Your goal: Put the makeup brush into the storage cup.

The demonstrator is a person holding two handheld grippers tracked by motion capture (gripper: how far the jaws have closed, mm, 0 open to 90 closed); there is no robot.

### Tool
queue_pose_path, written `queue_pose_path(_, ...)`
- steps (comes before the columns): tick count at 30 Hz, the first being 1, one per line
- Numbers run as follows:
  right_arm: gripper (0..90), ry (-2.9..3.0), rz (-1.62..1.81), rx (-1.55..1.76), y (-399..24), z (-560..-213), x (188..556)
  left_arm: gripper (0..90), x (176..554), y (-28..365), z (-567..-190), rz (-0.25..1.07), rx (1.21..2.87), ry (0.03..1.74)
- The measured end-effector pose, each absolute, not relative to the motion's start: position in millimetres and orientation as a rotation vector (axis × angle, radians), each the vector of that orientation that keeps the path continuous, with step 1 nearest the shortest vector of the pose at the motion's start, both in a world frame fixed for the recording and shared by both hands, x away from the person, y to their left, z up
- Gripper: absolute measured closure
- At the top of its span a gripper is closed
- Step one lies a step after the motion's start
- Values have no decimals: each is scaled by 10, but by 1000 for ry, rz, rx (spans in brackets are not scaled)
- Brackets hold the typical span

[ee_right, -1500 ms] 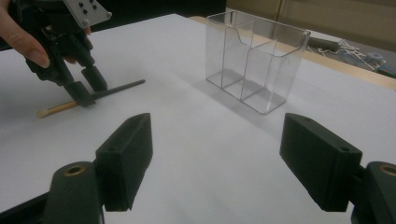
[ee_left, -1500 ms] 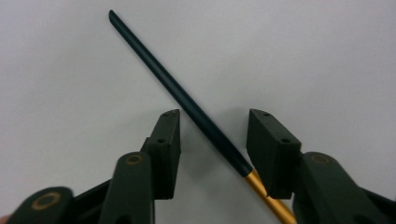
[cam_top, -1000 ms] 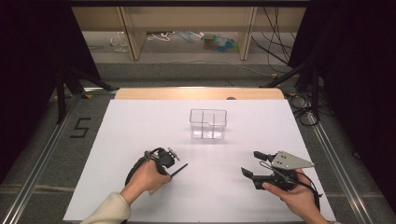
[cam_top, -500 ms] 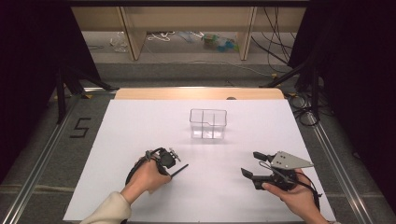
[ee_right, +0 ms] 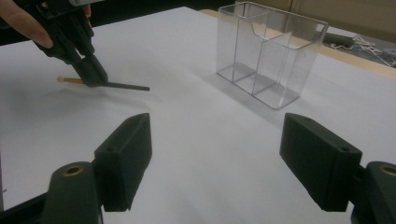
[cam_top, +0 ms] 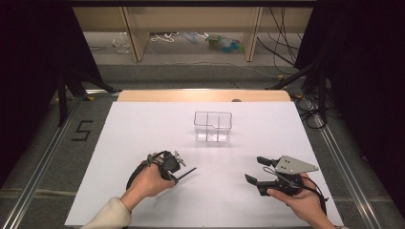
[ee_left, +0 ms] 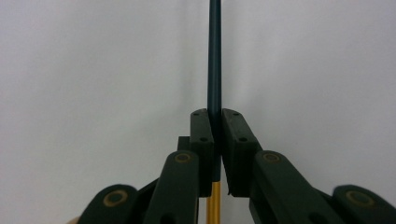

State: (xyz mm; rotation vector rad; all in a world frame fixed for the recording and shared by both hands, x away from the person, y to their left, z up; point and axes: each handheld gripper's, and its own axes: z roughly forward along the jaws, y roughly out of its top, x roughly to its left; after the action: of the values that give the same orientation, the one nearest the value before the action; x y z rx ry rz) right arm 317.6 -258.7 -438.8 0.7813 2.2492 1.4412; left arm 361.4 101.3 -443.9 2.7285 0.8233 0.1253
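- At the left of the tabletop (cam_top: 143,124), the left gripper (cam_top: 177,172) was pinching a thin dark stick (cam_top: 187,172), its jaws pressed together on the shaft.
- Seen from the left gripper view, the stick (ee_left: 214,56) ran straight out between the pads, with a yellow-tan end section (ee_left: 213,205) trailing behind the jaws.
- From the right gripper view, the stick (ee_right: 123,86) lay low and nearly level over the white surface; whether its tip touched the surface could not be told.
- Recommended handling, as a judgement: keep the pinch firm, lift the stick clear of the surface, then tilt the tip down before approaching any compartment.
- Farther toward the centre, well apart from both grippers, stood a clear divided container (cam_top: 213,127), upright and apparently empty; its thin partition and rim could catch the stick tip.
- At the right, the right gripper (cam_top: 257,170) rested with jaws spread wide and nothing between them.
- No obstacle lay between the stick and the container.
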Motion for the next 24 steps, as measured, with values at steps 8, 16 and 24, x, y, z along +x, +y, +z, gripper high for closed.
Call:
queue_pose_path(8, 267, 2277, 1469, 742, -2549, -4417, 3173, 836, 3547, 947, -4375, 114, 2707, 737)
queue_pose_path(16, 269, 2353, 1487, 673, -2464, -4449, 3164, 836, 3469, 835, -4312, 108, 2735, 622)
queue_pose_path(24, 273, 2421, 1492, 593, -2351, -4487, 3159, 836, 3381, 694, -4219, 89, 2735, 509)
